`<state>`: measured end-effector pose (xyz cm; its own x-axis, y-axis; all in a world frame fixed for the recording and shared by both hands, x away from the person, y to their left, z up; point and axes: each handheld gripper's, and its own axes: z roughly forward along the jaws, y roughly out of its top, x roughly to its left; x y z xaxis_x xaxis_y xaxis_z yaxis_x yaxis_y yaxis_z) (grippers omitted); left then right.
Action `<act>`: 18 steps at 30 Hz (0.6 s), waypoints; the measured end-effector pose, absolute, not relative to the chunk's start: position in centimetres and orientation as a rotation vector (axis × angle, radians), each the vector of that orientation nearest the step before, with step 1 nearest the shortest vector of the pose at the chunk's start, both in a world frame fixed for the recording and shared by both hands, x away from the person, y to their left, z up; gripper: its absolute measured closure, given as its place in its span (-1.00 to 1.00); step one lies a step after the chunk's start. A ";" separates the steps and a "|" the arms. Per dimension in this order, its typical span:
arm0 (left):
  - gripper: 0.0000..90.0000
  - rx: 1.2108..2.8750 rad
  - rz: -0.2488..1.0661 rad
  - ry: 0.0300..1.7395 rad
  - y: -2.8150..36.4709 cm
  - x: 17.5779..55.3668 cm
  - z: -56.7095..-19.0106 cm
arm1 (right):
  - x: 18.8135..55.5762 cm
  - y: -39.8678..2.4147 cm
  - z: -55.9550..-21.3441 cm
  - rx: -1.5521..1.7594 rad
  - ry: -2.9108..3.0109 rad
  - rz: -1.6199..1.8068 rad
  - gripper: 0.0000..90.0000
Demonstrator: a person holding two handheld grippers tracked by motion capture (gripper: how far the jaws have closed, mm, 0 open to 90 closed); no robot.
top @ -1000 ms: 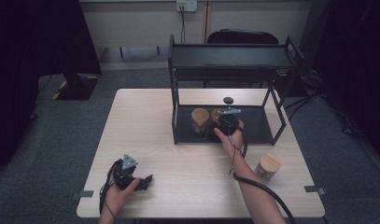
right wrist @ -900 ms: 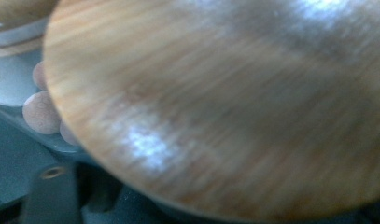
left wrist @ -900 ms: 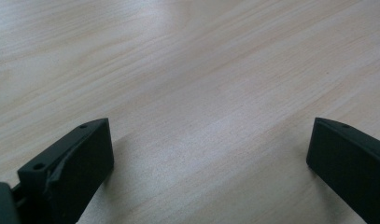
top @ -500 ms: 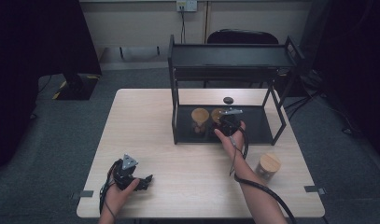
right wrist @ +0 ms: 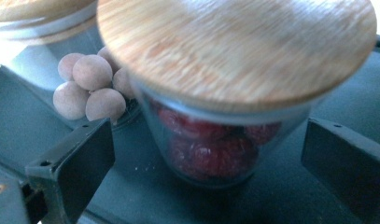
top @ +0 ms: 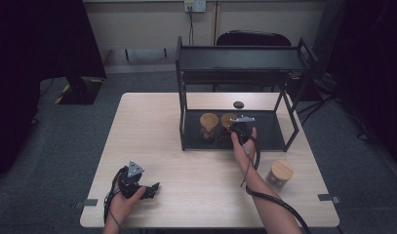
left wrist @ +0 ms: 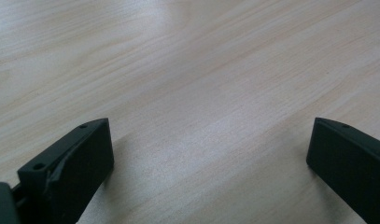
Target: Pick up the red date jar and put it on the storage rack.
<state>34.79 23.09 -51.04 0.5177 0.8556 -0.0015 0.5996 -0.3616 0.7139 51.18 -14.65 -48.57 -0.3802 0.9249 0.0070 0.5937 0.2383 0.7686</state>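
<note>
A glass jar of red fruit [right wrist: 211,154] with a wooden lid [right wrist: 234,46] stands on the dark lower shelf [right wrist: 131,196] of the black rack [top: 240,61]. My right gripper [right wrist: 211,135] is open around it; its jaws have just been opening, and a gap shows on each side of the jar. In the high view the right gripper [top: 238,127] reaches into the rack beside the red jar's lid [top: 228,119]. A second jar holding brown balls [right wrist: 87,86] stands just left of it [top: 209,122]. My left gripper [top: 149,189] rests low on the table [left wrist: 201,70], open [left wrist: 211,135], with nothing between its fingers.
A third wooden-lidded jar [top: 280,173] stands on the table to the right of my right forearm. A small black object [top: 238,104] lies on the table behind the rack. The rack's uprights and top shelf close in the space around the right gripper.
The right hand has shifted only slightly at the rack's lower shelf. The left hand and the jars stay where they were.
</note>
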 end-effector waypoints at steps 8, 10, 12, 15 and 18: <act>-1.00 2.093 0.494 1.181 23.1 34.8 -51.0 | 50.2 -14.4 -48.5 1.408 2.076 1.016 -0.96; -1.00 2.093 0.494 1.181 23.1 34.8 -51.0 | 50.0 -14.3 -48.4 1.400 2.086 1.020 -0.96; -1.00 2.092 0.494 1.181 23.1 34.8 -51.0 | 49.7 -14.3 -48.3 1.397 2.087 1.026 -0.96; -1.00 2.093 0.494 1.180 23.1 34.8 -51.0 | 49.4 -14.3 -48.1 1.381 2.098 1.026 -0.95; -1.00 2.093 0.494 1.180 23.1 34.8 -51.0 | 48.9 -14.4 -48.0 1.371 2.114 1.037 -0.94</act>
